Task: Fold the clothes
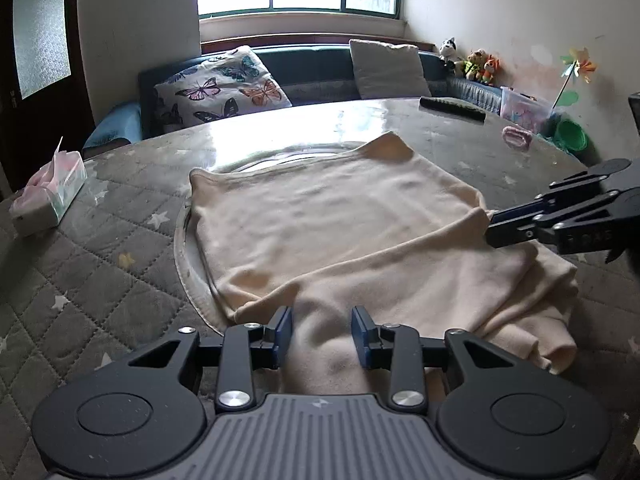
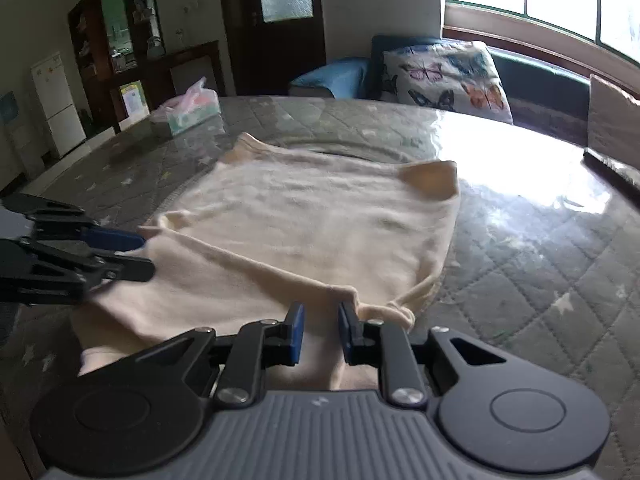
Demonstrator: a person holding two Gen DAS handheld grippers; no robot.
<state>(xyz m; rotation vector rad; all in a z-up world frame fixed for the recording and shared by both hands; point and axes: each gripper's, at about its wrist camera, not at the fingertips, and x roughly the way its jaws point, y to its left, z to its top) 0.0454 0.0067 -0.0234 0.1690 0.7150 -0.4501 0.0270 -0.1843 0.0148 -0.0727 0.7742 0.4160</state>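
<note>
A cream garment (image 1: 328, 216) lies spread on the round table, its near part folded over toward me; it also shows in the right wrist view (image 2: 320, 216). My left gripper (image 1: 322, 332) is open, its blue pads either side of a ridge of the cream cloth at the near edge. It appears in the right wrist view (image 2: 140, 256) at the garment's left edge. My right gripper (image 2: 320, 328) is open with cloth between its pads at the garment's near right corner. In the left wrist view it (image 1: 490, 228) meets the fold's right end.
The table (image 1: 120, 248) has a quilted grey cover under clear plastic. A tissue pack (image 1: 48, 196) lies at the left, a dark remote-like bar (image 1: 452, 109) and a pink item (image 1: 516, 138) at the far right. A sofa with a butterfly cushion (image 1: 224, 84) stands behind.
</note>
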